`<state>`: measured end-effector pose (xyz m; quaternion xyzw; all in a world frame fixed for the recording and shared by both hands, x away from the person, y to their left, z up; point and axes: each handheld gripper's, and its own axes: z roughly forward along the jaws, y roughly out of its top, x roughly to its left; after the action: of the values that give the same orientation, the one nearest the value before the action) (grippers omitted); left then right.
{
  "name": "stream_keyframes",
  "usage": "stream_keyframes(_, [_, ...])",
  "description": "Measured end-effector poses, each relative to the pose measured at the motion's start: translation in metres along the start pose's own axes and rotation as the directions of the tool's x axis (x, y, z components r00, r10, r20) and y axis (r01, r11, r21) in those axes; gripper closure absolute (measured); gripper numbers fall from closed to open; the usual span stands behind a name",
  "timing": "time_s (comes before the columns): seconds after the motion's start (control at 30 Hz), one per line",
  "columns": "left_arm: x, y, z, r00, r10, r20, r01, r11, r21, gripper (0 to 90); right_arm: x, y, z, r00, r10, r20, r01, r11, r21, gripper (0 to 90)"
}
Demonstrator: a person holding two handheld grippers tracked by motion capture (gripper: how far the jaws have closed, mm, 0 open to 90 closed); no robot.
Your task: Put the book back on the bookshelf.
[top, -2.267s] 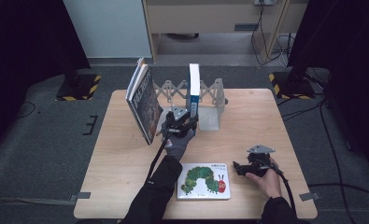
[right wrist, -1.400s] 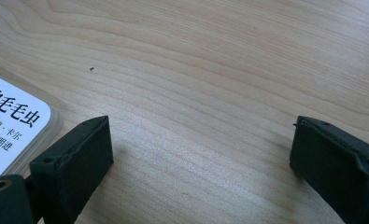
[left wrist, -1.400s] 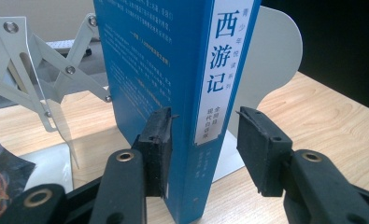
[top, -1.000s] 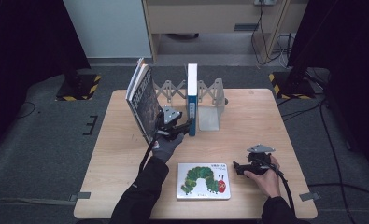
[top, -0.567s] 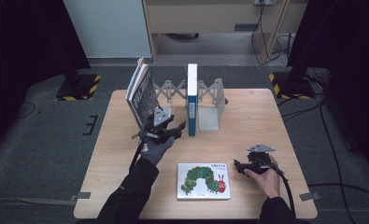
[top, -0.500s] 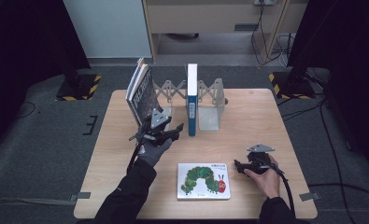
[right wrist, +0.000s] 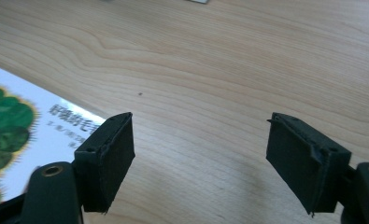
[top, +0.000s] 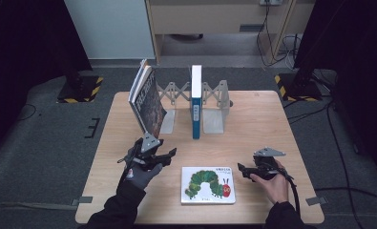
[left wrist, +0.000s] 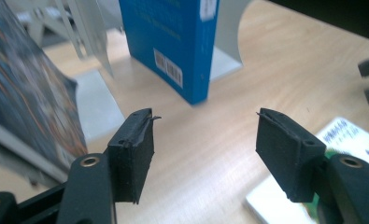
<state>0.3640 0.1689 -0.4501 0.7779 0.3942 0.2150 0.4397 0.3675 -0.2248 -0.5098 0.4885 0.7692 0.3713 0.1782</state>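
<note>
Both grippers hover open over the bench, with a picture book lying flat between them.

The left gripper [top: 169,153] sits just left of the picture book [top: 208,184], its fingers [left wrist: 134,149] apart with nothing between them, having just been opening. The right gripper [top: 241,168] is just right of the book, its fingers [right wrist: 108,158] also apart and empty, having just been closing a little. Behind, a blue book [top: 196,101] stands upright in the rack [top: 214,102]; a dark book [top: 147,102] leans at its left end.
</note>
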Motion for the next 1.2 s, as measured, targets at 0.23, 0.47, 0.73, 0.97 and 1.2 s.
stream_keyframes(0.23, [-0.007, -0.022, -0.003, 0.9995, -0.014, 0.029, 0.012, 0.9986, 0.051, 33.6, 0.013, -0.001, -0.009, 0.9983, 0.004, -0.057, -0.005, 1.000, -0.007, 25.7])
stream_keyframes(0.47, [-0.014, -0.041, -0.002, 0.9985, -0.016, 0.051, 0.011, 0.9945, 0.104, 31.4, 0.021, -0.004, -0.012, 0.9949, 0.019, -0.099, -0.019, 1.000, -0.003, 26.8])
stream_keyframes(0.73, [-0.023, -0.052, 0.007, 0.9949, -0.050, 0.088, 0.036, 0.9879, 0.151, 30.3, 0.033, -0.007, -0.010, 0.9883, 0.051, -0.144, -0.050, 0.999, 0.011, 27.8])
stream_keyframes(0.97, [-0.030, -0.055, 0.017, 0.9938, -0.013, 0.110, -0.008, 0.9828, 0.184, 29.0, 0.045, -0.010, -0.002, 0.9793, 0.073, -0.189, -0.065, 0.997, 0.047, 29.2])
stream_keyframes(1.2, [-0.041, -0.059, 0.026, 0.9905, 0.018, 0.137, -0.048, 0.9749, 0.217, 28.1, 0.050, -0.013, 0.003, 0.9694, 0.106, -0.221, -0.091, 0.993, 0.078, 31.3])
